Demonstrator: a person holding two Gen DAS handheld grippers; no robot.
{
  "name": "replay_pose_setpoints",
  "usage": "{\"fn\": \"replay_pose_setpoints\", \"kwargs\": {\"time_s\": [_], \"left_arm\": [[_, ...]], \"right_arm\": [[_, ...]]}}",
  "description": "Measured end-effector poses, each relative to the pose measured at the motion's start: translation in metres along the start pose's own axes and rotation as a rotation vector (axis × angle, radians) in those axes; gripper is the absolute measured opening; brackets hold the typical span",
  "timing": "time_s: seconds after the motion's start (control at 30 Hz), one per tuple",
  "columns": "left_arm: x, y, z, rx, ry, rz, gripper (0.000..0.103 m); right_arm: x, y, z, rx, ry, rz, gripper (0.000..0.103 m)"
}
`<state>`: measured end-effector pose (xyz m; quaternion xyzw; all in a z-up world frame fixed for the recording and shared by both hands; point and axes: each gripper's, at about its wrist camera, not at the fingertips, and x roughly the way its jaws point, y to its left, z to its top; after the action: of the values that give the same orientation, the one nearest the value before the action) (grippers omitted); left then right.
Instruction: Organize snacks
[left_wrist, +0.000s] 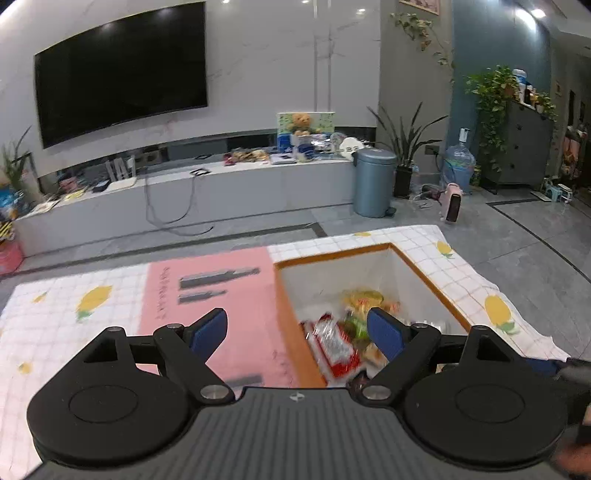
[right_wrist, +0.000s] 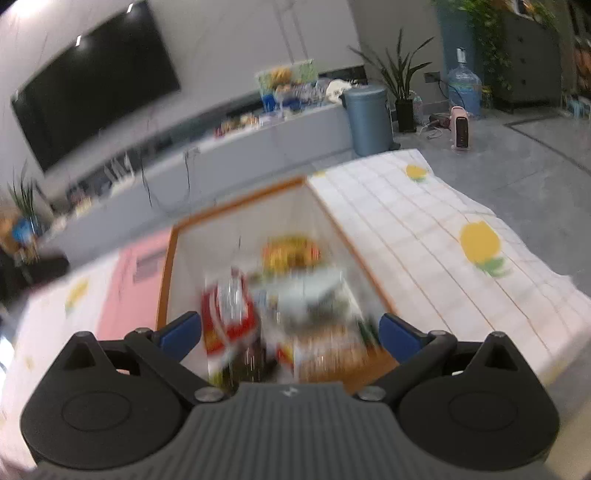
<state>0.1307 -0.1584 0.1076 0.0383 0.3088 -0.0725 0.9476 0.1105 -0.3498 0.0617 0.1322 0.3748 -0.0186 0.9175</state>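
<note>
Orange-rimmed and white inside, the box (left_wrist: 334, 260) sits sunk among the worktop's (left_wrist: 55, 332) lemon-print cloth, and the snacks (left_wrist: 338, 345) lie heaped at its bottom, a red packet on top. That seems to be where they are being gathered. My left gripper (left_wrist: 297, 332) has its jaws spread wide and empty above the box's near edge; my right gripper (right_wrist: 290, 334) also hangs over the box with its jaws wide, apparently empty, though blur smears that view. A pink sheet (left_wrist: 218, 295) lies beside the box. Beyond are a grey floor, a wall television (left_wrist: 122, 70) and a blue bin (left_wrist: 373, 182).
</note>
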Motion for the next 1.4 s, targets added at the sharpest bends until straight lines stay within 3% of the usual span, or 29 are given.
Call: {"fn": "replay_pose_setpoints", "kwargs": {"time_s": [0.2, 0.5, 0.8, 1.4], "left_arm": [[-0.04, 0.006, -0.024, -0.054, 0.089, 0.032, 0.1], [-0.079, 0.007, -0.062, -0.099, 0.113, 0.05, 0.099], [-0.09, 0.001, -0.079, -0.112, 0.12, 0.012, 0.099], [-0.094, -0.004, -0.087, -0.116, 0.116, 0.02, 0.099]], "right_arm": [[-0.055, 0.037, -0.035, -0.103, 0.054, 0.031, 0.1], [-0.121, 0.06, -0.069, -0.143, 0.01, 0.076, 0.1], [-0.129, 0.072, -0.079, -0.201, 0.006, 0.051, 0.1], [-0.127, 0.072, -0.084, -0.204, 0.003, 0.052, 0.1]]}}
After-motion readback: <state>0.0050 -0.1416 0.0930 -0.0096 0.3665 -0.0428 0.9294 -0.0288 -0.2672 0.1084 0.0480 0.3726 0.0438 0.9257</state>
